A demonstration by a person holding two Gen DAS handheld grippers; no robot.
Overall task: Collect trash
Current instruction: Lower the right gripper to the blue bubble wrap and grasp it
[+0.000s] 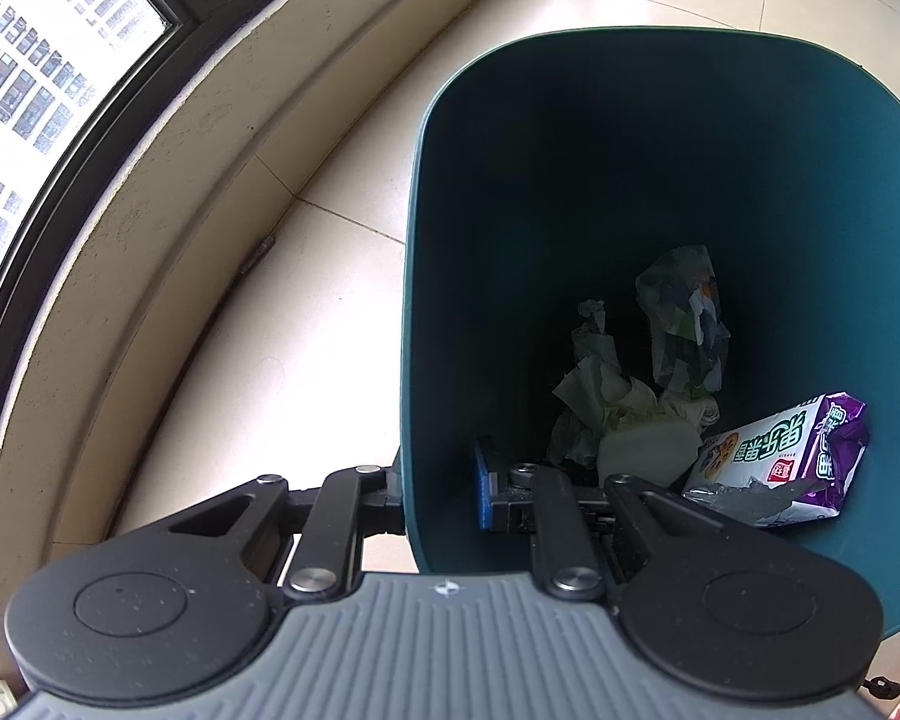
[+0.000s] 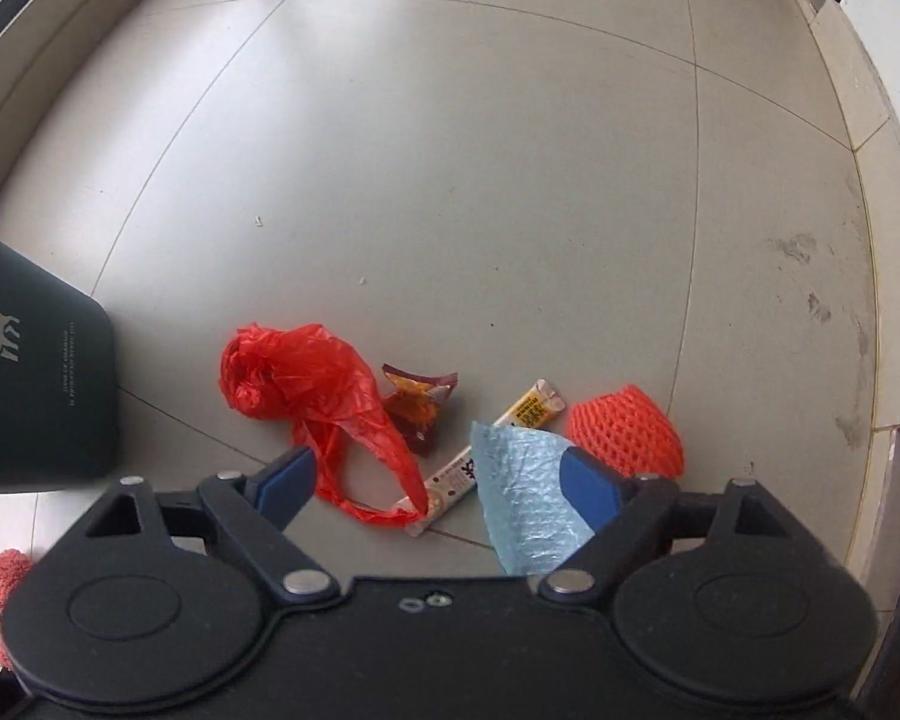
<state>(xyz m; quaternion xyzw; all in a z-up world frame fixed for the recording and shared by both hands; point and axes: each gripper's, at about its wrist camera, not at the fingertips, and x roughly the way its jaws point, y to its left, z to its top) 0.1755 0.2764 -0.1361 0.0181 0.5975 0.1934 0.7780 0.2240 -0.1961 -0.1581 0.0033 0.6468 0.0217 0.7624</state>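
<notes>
Left wrist view: left gripper [image 1: 438, 495] straddles the near wall of a teal trash bin [image 1: 660, 138], one finger outside the wall on the floor side, the other finger with a blue pad [image 1: 484, 489] inside; jaws pinch the bin wall, pads close against it. Bin is seen from above its mouth. Inside at the bottom: crumpled white tissue [image 1: 612, 420], a crinkled clear-and-green plastic wrapper [image 1: 687, 318] standing up behind it, and a purple-and-white snack packet [image 1: 786, 456] lying against the right inner wall. Beige tiled floor [image 1: 306, 276] to the left of the bin, then a low cream ledge [image 1: 150, 180] under a dark-framed window [image 1: 30, 78]. Right wrist view: right gripper [image 2: 438, 483] hangs over the grey tiled floor [image 2: 450, 150] with jaws spread wide, blue pads [image 2: 288, 477] well apart, nothing between them held. A light blue crinkled wrapper [image 2: 525, 492] lies just beside the right-hand pad, partly under it; contact cannot be told. Trash on the floor in front: red plastic bag [image 2: 312, 384] trailing toward the gripper, its tail overlapping a long white-and-yellow stick wrapper [image 2: 498, 438]; a dark brown snack wrapper [image 2: 417, 402] between bag and stick; an orange foam fruit net [image 2: 627, 429] to the right, near the stick's far end. Dark side of the bin [image 2: 36, 372] with a white deer logo sits at the left edge. A pinkish-red fuzzy object [image 2: 6, 570] shows at the lower left, mostly hidden by the gripper body.
</notes>
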